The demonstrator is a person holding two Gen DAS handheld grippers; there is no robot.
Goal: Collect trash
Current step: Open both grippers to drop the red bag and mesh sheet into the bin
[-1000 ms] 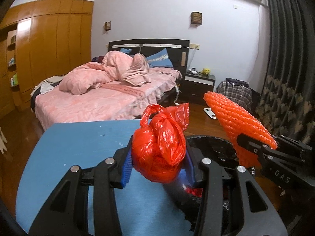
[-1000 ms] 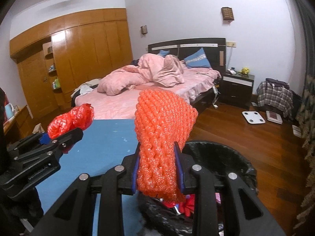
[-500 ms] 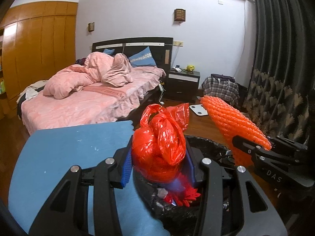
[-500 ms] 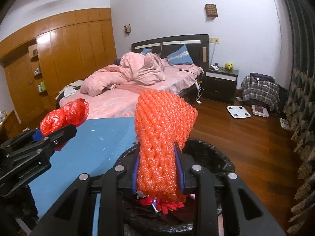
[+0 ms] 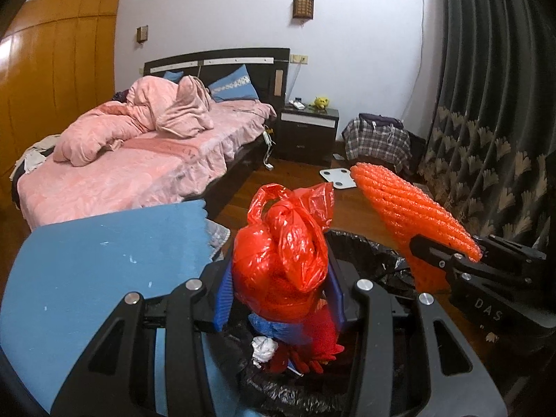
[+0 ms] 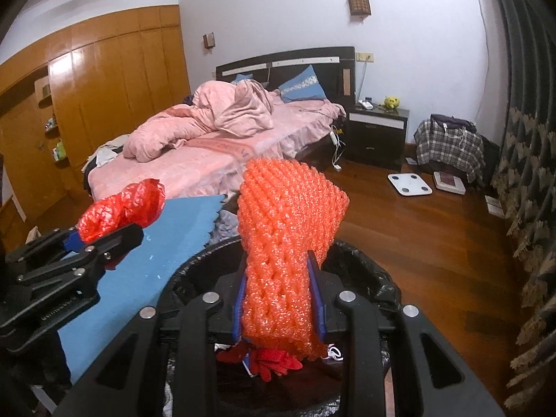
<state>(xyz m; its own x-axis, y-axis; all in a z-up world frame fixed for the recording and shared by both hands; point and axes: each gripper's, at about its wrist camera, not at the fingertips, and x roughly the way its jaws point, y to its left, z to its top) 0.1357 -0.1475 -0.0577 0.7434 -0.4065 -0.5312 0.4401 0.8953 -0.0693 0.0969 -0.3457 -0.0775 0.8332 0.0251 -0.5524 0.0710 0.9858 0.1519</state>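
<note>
My left gripper (image 5: pixel 279 299) pinches a knotted, crumpled red plastic bag (image 5: pixel 281 260) at frame centre, held above the black-lined trash bin (image 5: pixel 368 253) so it can drop inside. My right gripper (image 6: pixel 279 307) clamps an orange foam-net sleeve (image 6: pixel 285 239) over that bin's mouth, lower centre, for the same drop.

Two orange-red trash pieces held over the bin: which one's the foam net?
The foam net in the right tongs: ribbed mesh. The left tongs hold a knotted red plastic bag.

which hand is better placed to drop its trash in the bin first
Right, probably. Its orange foam net hangs over the black-lined bin's opening, while the left gripper's red plastic bag sits nearer the rim beside the blue table.
</note>
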